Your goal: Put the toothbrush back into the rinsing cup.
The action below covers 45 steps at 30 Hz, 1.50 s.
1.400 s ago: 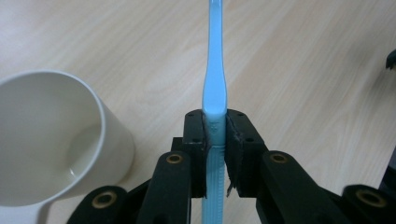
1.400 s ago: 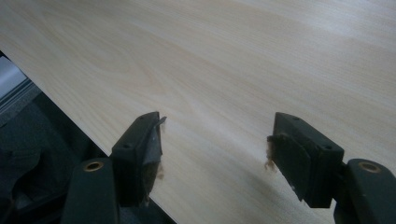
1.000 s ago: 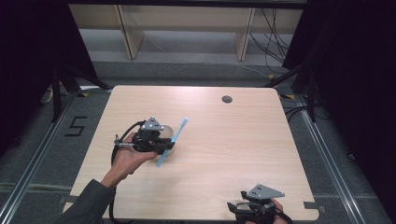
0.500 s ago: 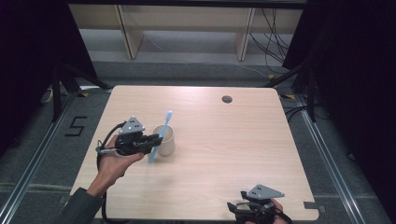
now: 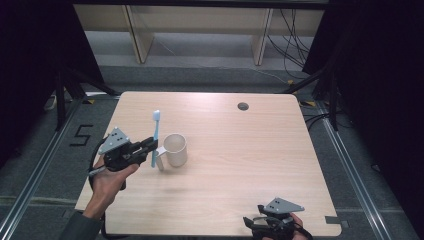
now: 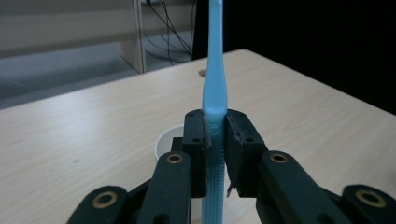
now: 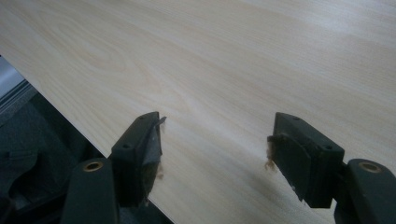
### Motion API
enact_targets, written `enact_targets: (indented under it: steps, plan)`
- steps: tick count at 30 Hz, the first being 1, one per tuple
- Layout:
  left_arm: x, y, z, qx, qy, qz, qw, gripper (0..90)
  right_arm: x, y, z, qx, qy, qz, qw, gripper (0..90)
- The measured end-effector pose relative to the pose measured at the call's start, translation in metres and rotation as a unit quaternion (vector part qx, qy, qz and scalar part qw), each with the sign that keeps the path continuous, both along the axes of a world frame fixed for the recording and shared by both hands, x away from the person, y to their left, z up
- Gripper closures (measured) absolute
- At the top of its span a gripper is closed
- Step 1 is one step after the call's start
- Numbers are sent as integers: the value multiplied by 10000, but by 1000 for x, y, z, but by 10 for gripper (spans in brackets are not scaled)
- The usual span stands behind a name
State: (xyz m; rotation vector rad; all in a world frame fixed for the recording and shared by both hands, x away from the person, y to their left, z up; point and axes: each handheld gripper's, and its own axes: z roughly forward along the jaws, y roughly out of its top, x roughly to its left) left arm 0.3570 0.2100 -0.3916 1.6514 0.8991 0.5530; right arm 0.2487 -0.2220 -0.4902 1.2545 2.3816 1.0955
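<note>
Near the left edge of the tabletop (image 5: 225, 200), the left gripper (image 5: 148, 146) has its jaws pinching the lower handle of a blue toothbrush (image 5: 155, 137), which stands almost upright with the head on top. The white cup (image 5: 175, 149) is just beside the jaws, toward the middle. The step seems to be putting the toothbrush into the cup. To do it well, bring the handle end over the cup mouth, keep it upright, lower slowly and release only when it rests inside. At the near right corner, the right gripper (image 5: 257, 225) waits with jaws spread, holding nothing.
</note>
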Motion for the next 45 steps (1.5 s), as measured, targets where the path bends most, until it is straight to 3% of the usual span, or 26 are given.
enact_targets:
  steps: [6,15,20,34,45]
  plan:
    - [-5,8,-9,-434,-616,92,9971,785,0,0,0,-8,6,11,10000,342]
    - [-1,18,-23,-843,-846,307,9924,785,0,1,-1,-4,40,47,10000,342]
    - [0,18,-24,-841,-1078,343,9900,785,1,1,-1,-9,38,57,10000,342]
    - [9,12,-32,-792,-1149,349,9896,785,0,1,-1,-21,42,58,10000,342]
    - [16,10,-45,-781,-1072,389,9904,784,0,1,-1,-15,45,57,10000,343]
